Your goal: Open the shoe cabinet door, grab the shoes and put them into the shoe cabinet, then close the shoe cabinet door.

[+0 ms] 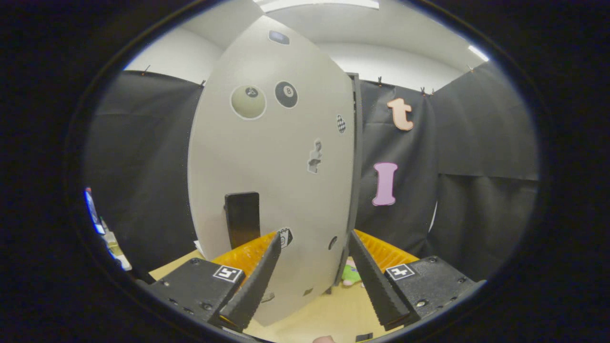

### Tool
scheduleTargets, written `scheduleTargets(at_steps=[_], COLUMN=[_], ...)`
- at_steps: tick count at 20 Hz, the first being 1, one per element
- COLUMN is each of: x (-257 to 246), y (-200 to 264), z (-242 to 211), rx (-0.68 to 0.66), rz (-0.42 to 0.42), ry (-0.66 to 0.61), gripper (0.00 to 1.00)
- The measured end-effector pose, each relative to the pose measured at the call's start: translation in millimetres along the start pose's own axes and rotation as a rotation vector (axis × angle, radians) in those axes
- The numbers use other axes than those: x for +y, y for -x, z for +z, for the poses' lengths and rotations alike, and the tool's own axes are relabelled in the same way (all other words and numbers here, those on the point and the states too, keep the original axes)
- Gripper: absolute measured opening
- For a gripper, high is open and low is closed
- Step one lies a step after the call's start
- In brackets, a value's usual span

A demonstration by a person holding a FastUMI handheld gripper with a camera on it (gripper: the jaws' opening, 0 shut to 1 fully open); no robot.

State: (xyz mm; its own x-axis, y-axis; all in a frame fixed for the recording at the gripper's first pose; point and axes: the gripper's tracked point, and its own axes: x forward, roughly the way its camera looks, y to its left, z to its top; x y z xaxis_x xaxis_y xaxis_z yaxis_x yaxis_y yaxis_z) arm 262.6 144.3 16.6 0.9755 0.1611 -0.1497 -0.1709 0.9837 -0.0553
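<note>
Gripper (314,238) agape before cabinet door (271,157)

Black cloth walls (476,157), white ceiling (381,33), wooden floor (329,309).

The shoe cabinet door (271,157) looks like a smooth, matt painted board, with flat printed stickers (286,94) on it, some faintly glossy; its handle (242,219) is a matt, plain block; the gripper (314,247), its fingers spread apart before the door, has ridged, rough-toothed pads (376,281) and matt plastic housings; the table (333,309) shows pale, smooth wood; the booth wall (476,157) is matt, creased cloth
</note>
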Motion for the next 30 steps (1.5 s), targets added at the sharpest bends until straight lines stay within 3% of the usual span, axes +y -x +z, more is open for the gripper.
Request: scheduleTargets(at_steps=[5, 11, 20, 27, 30], x=[49, 71, 90, 80, 84], y=[-35, -50, -12, 30, 49], z=[-7, -25, -37, -38, -43], rx=[0.016, 0.043, 0.022, -0.026, -0.022], rz=[0.093, 0.075, 0.071, -0.01, 0.002], ry=[-0.041, -0.082, -0.069, -0.133, -0.141], gripper=[0.97, 0.98, 0.98, 0.99, 0.99])
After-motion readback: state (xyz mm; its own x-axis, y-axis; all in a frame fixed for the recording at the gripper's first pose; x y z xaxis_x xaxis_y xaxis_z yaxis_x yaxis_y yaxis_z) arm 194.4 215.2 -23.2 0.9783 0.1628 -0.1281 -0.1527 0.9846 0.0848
